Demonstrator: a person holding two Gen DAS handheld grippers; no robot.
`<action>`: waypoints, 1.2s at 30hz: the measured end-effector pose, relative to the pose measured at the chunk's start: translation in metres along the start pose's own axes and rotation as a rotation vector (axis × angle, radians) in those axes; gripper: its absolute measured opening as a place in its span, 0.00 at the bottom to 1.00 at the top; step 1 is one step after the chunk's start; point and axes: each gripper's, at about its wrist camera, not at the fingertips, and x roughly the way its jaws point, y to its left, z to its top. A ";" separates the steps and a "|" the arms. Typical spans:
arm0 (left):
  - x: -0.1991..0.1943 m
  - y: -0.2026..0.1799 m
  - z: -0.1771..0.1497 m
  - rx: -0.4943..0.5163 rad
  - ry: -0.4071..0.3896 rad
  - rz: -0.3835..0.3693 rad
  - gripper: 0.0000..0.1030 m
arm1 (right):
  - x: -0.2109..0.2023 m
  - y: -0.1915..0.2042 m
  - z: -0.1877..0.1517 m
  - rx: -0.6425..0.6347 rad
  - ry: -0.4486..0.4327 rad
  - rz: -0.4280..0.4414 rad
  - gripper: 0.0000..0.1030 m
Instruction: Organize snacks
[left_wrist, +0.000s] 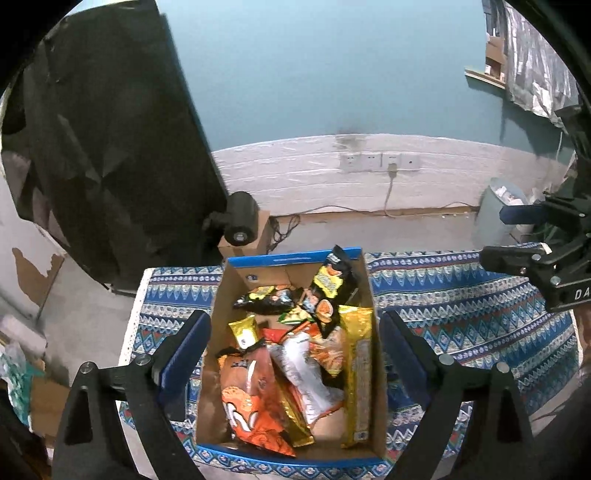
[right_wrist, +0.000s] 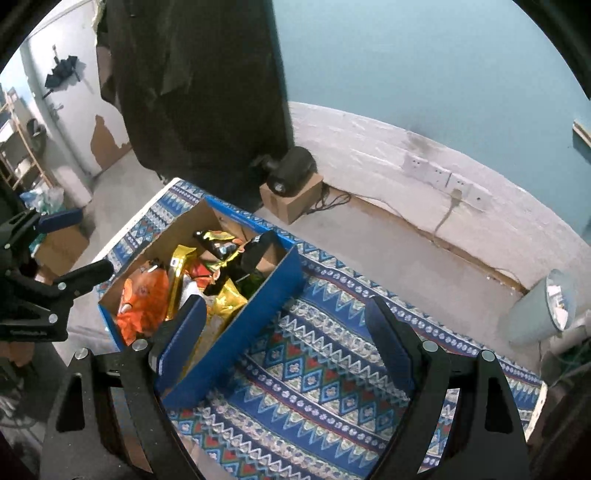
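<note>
Left gripper (left_wrist: 293, 347): jaws are held wide apart, one finger at 8 o'clock and one at 4 o'clock of the left wrist view. Nothing is gripped or touched; the cardboard box (left_wrist: 236, 295) is seen between the fingers, below them. Right gripper (right_wrist: 286, 328): jaws are likewise spread wide, with nothing held; only the patterned cloth (right_wrist: 325, 373) and a corner of the box are framed between them.

The box, blue outside and brown inside, is set on the cloth at the table's left part, at 9 to 10 o'clock in the right wrist view. Snack packets (left_wrist: 295, 354) are piled loosely in it: an orange bag (left_wrist: 255, 410) toward 6 o'clock, a gold packet (left_wrist: 360, 369) along the right wall, a black-and-yellow packet (left_wrist: 328, 284) leaning at 12 o'clock.

Surface and room: a blue, white and red zigzag cloth is spread over the table. Beyond it a grey floor, a teal wall with a white lower band, wall sockets (left_wrist: 380, 161) and a grey waste bin (left_wrist: 495, 214) at 3 o'clock are noted. A dark cylindrical device (left_wrist: 242, 218) is placed on a small carton.

Packet lettering is not legible. The large dark sheet at 10 o'clock is not identified. The box's near edge is partly cut off by the fingers.
</note>
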 end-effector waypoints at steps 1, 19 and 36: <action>-0.002 -0.001 0.000 0.001 0.000 -0.006 0.91 | -0.001 0.000 -0.001 -0.004 -0.003 -0.002 0.84; -0.001 -0.018 0.003 0.030 0.006 -0.018 0.91 | 0.000 -0.007 -0.007 -0.002 0.003 -0.011 0.84; 0.002 -0.015 0.000 0.019 0.019 -0.012 0.91 | 0.004 -0.002 -0.009 -0.015 0.026 0.001 0.84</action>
